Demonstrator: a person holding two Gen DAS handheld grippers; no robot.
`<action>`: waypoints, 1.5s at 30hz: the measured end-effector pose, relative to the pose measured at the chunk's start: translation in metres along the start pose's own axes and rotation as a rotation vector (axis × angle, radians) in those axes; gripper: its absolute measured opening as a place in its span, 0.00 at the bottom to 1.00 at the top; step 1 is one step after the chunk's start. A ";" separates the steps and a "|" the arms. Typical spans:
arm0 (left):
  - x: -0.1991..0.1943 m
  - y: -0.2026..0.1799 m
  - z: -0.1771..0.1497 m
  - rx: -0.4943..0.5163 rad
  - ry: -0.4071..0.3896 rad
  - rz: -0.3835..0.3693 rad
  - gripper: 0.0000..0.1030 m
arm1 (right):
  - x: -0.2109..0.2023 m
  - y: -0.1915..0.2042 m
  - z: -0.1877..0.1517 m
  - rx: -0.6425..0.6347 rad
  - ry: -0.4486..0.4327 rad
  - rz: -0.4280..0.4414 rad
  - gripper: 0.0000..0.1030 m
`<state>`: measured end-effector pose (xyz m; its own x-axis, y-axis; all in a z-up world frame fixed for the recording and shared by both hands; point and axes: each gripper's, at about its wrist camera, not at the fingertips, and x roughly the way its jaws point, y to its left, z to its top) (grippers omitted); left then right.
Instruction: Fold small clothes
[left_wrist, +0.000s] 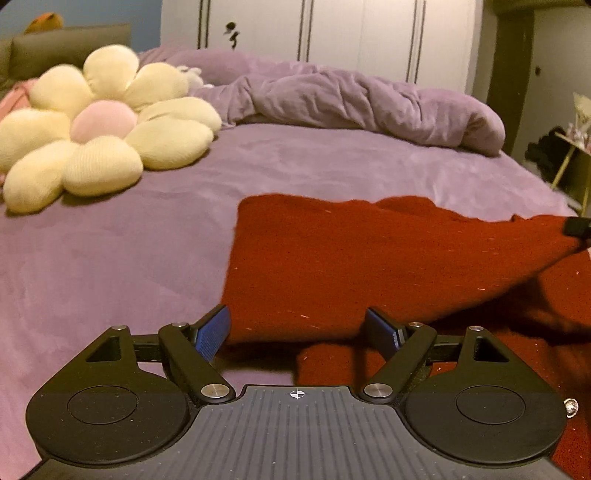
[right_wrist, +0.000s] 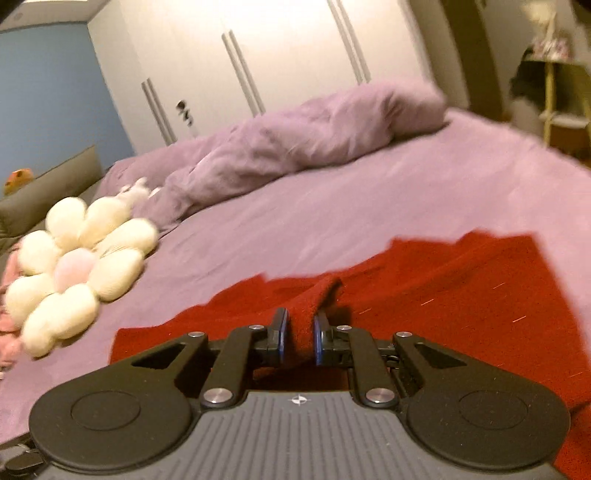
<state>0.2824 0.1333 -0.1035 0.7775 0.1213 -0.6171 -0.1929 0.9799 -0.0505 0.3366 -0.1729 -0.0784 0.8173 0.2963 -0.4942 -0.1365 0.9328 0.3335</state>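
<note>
A purple bed (left_wrist: 110, 251) stretches out ahead of me. On its far left lies a flower-shaped cushion (left_wrist: 99, 125), cream petals around a pink centre. A rumpled purple duvet (left_wrist: 351, 103) is bunched across the far side of the bed, from behind the cushion toward the right. Behind it stands a white wardrobe (left_wrist: 332, 29) with long vertical handles. At far left I see a grey headboard (left_wrist: 66, 48) against a blue wall (right_wrist: 48, 92). At far right a small yellow-legged stand (left_wrist: 569, 158) holds dark, unclear things.
</note>
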 end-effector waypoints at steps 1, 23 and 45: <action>0.002 -0.003 0.002 0.006 0.001 0.002 0.80 | -0.002 -0.005 0.001 0.004 0.002 -0.010 0.12; 0.013 -0.017 -0.008 0.035 0.131 -0.071 0.68 | 0.024 -0.096 -0.020 0.229 0.184 -0.011 0.21; 0.035 -0.040 0.014 0.003 0.107 -0.065 0.51 | -0.002 -0.125 -0.023 0.229 0.114 -0.043 0.47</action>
<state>0.3258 0.1007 -0.1119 0.7200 0.0399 -0.6929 -0.1419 0.9857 -0.0907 0.3388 -0.2854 -0.1374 0.7492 0.2906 -0.5952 0.0382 0.8781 0.4769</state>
